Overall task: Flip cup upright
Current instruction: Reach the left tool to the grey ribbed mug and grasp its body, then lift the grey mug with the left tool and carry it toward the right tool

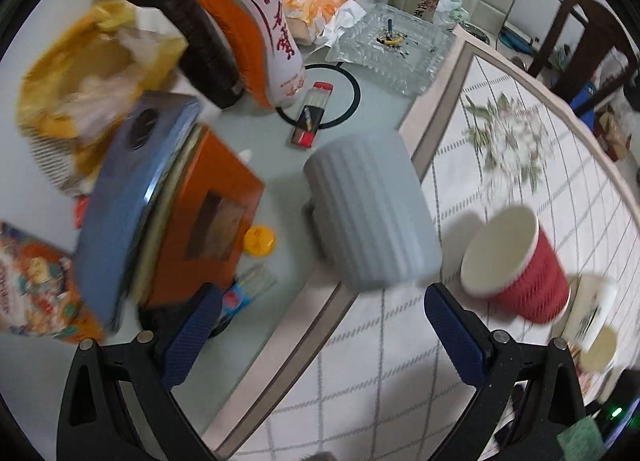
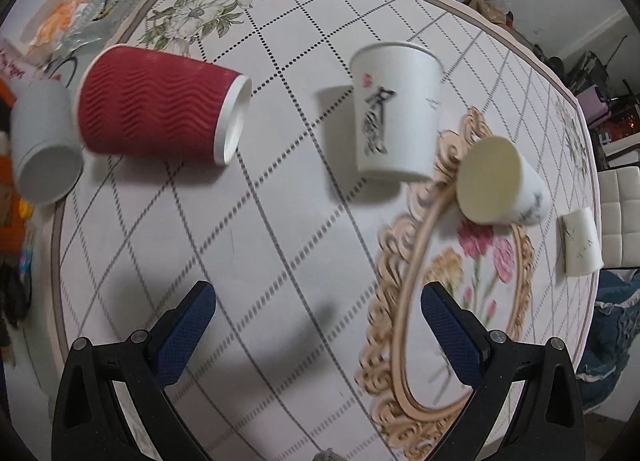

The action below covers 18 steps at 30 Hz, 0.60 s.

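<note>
Cluttered table edge fills the left wrist view: a grey ribbed cup lies just ahead of the left tool, whose fingers stand apart, empty. Right wrist view: red cup lies sideways, mouth rightward, ahead-left of the spread, empty right tool; bare cloth lies between.

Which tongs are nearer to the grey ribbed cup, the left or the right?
The left. The grey ribbed cup lies on its side just ahead of the open left tongs. From the open right tongs it sits far off at the left edge, beyond the red cup.
</note>
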Each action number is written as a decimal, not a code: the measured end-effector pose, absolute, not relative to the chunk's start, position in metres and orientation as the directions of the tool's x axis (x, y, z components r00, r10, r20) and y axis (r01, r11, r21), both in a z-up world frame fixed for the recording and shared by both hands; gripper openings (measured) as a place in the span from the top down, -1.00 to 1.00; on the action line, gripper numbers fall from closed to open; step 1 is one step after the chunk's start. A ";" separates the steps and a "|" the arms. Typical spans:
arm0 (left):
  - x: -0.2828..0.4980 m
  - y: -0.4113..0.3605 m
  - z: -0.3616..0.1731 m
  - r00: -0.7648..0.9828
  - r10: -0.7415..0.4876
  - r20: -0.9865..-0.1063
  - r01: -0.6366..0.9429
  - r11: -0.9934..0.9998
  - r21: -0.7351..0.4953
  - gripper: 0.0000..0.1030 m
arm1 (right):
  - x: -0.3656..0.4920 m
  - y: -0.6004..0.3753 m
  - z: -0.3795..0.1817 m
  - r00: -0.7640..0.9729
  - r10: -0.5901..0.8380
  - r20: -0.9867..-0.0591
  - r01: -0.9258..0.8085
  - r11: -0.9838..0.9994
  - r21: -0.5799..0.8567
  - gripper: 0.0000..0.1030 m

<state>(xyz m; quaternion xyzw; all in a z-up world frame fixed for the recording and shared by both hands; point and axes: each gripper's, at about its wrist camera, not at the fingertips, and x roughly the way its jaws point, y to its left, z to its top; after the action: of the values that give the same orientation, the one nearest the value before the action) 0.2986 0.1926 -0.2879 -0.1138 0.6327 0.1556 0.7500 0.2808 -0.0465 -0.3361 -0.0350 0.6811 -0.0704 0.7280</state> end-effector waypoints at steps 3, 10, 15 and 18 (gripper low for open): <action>0.318 0.203 -0.301 0.151 0.016 -0.988 -0.404 0.913 -0.047 -1.00 | 0.292 -0.041 -0.347 0.054 -0.159 -0.986 0.058 0.986 -0.156 -1.00; 0.351 0.215 -0.334 0.121 -0.101 -0.988 -0.448 0.882 -0.145 -0.92 | 0.309 -0.039 -0.364 0.027 -0.174 -0.984 0.076 0.982 -0.172 -1.00; 0.363 0.210 -0.354 0.089 -0.135 -0.987 -0.426 0.891 -0.160 -0.89 | 0.314 -0.043 -0.372 0.001 -0.186 -0.983 0.085 0.979 -0.185 -1.00; 0.365 0.204 -0.358 0.083 -0.140 -0.987 -0.394 0.905 -0.161 -0.60 | 0.315 -0.045 -0.373 -0.003 -0.190 -0.982 0.092 0.978 -0.189 -1.00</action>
<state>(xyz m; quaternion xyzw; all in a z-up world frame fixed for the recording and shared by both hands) 0.3649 0.2040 -0.3576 -0.1988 0.6710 0.0898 0.7086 0.3151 -0.0453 -0.3728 -0.0348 0.7009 -0.1000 0.7053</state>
